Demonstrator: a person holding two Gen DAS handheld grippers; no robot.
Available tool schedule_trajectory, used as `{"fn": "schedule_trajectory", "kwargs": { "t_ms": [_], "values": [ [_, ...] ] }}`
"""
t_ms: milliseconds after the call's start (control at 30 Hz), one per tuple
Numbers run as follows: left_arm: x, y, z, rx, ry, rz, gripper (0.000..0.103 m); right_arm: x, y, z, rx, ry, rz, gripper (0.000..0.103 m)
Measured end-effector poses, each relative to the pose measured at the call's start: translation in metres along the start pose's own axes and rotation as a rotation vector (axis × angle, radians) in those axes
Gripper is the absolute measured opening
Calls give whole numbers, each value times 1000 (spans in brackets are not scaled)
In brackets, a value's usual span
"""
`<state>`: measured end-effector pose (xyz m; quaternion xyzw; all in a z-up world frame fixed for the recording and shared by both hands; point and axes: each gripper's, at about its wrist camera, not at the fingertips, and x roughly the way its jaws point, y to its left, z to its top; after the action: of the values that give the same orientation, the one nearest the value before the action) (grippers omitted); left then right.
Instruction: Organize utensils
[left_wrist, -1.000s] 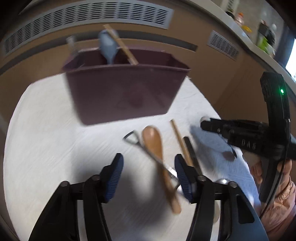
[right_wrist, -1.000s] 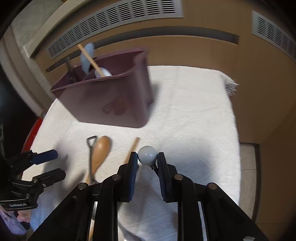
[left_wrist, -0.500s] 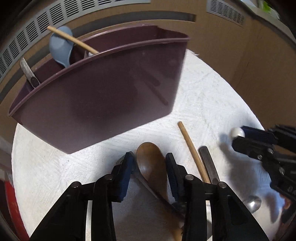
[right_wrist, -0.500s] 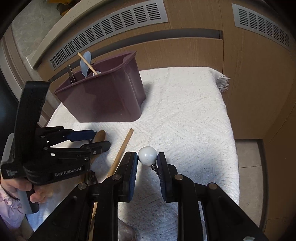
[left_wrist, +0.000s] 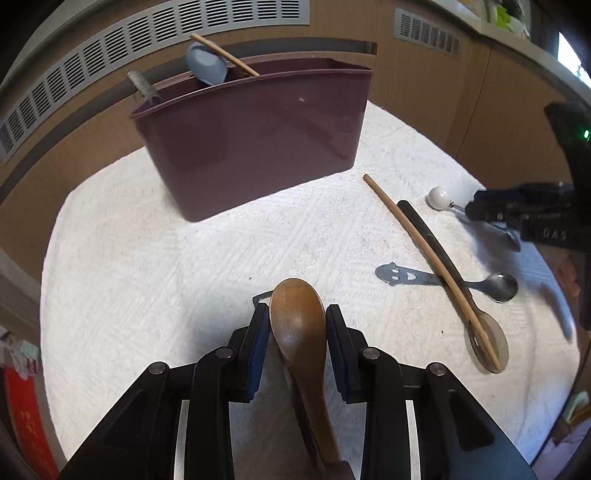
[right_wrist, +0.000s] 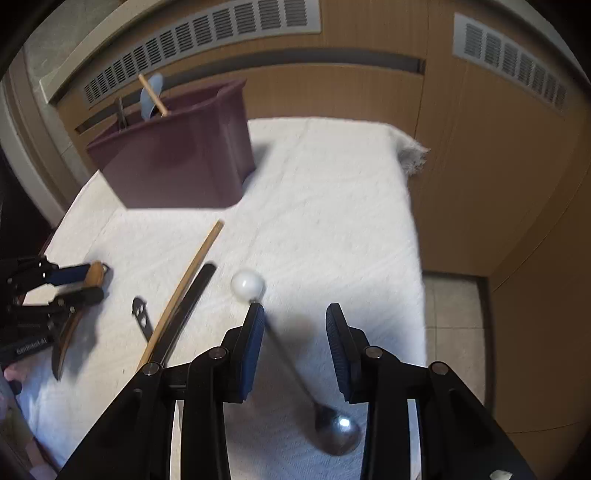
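Between your left gripper's (left_wrist: 297, 325) blue pads sits the wooden spoon (left_wrist: 301, 332), bowl forward and handle running back under the fingers, so you are clamped on its widest part; that gives the pads plenty of wood to bite, though the long handle trailing behind will likely want to swing as you carry it. Your right gripper (right_wrist: 295, 325) stands wide open above the ball spoon (right_wrist: 291, 354), which lies loose on the white cloth (right_wrist: 332, 206): its white ball end rests just ahead of the left pad and its steel bowl lies back under the gripper, so nothing is held on that side. Beyond both, the maroon bin (left_wrist: 251, 147) stands upright at the far side of the cloth, already holding a blue spoon (left_wrist: 205, 64), a thin stick and a grey handle, which marks it as the place for the rest. Left on the cloth, to your right, a slotted wooden spatula (left_wrist: 443, 273) lies across a black handle (left_wrist: 428, 236) and a metal spoon (left_wrist: 495, 286) with a face cut into its handle; that crossing will make them awkward to take singly.
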<state>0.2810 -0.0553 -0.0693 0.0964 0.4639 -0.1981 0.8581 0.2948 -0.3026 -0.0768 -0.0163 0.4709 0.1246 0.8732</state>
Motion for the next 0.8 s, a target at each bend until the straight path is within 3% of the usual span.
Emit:
{"fn": "schedule_trajectory", "kwargs": {
  "t_ms": [167,367,433,467,500,600,800],
  "values": [
    [-8,9,-2,-41,8,-39,33,7,13,5,-97,-18,-15,33],
    [-24,9,-10,-64,33,-68,36,29,29,23,-165,15,34,33],
    [-26,10,-11,-68,43,-74,38,30,34,24,-164,9,21,28],
    [-26,8,-10,-68,45,-83,40,28,36,24,-162,6,15,20],
    [-26,7,-9,-67,49,-92,42,26,37,24,-158,-3,19,20],
    [-18,0,-5,-51,72,-63,42,11,40,21,-133,-43,29,20],
    [2,-17,-3,-14,90,74,42,-27,40,21,-54,-143,86,20]
  ]
}}
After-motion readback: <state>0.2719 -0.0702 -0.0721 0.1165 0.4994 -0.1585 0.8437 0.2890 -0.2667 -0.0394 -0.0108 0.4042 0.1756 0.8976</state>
